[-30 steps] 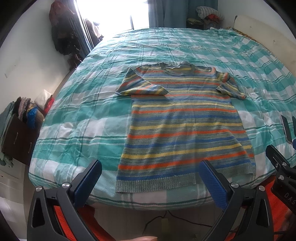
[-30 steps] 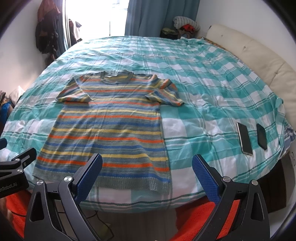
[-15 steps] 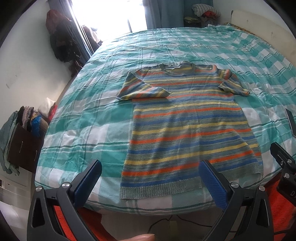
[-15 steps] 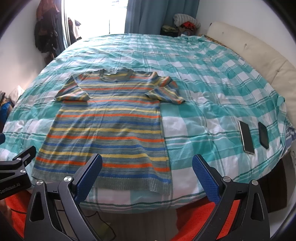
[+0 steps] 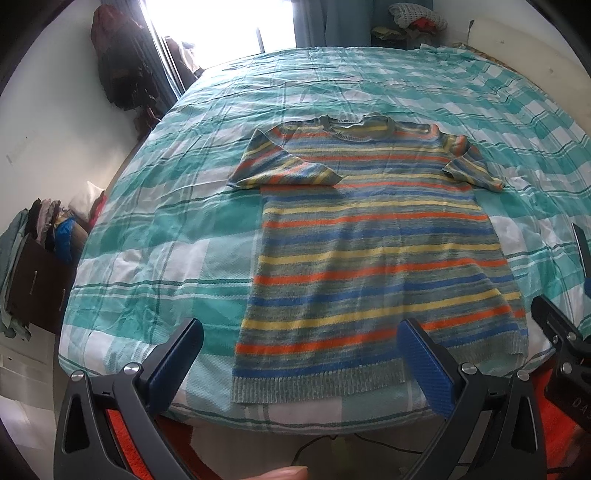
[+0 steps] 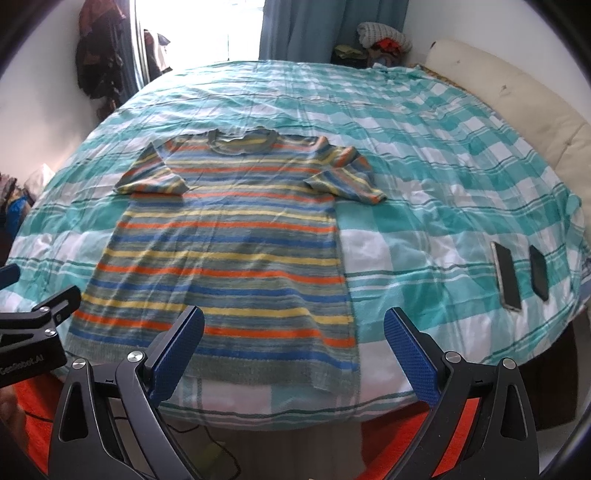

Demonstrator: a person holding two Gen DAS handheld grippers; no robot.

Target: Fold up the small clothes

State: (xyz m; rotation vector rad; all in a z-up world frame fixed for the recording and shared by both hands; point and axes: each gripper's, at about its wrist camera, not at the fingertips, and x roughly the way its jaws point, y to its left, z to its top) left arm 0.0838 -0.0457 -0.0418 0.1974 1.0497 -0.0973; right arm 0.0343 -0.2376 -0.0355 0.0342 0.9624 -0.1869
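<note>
Teal-and-white checked bedding (image 5: 155,236) covers the bed that fills both views, and on it a striped knit sweater (image 5: 369,236) lies flat, neckline toward the far window, hem toward the near edge of the mattress, both short sleeves folded in over the chest. Since the earlier frames the sweater has not shifted on the cover, but both cameras have come closer to it: it takes up more of each view, and its ribbed hem now sits lower, nearer the fingertips. The left hand-held gripper (image 5: 303,354) hangs with its blue-padded fingers spread wide over the near bed edge, holding nothing; the sweater's lower left corner lies between them, and the right fingertip overlaps the hem in the picture, though I cannot tell whether it touches. The right hand-held gripper (image 6: 293,343) is likewise spread wide and empty, its left fingertip over the lower stripes and the sweater's lower right corner between the two fingers. Each tool's black body shows at the margin of the other's view. Well to the right of the sweater, near the bed's side edge, two phones (image 6: 508,277) lie side by side. A fingertip (image 5: 284,473) of the person shows at the bottom of the left view. Blue curtains (image 6: 325,26) hang beyond the bed.
</note>
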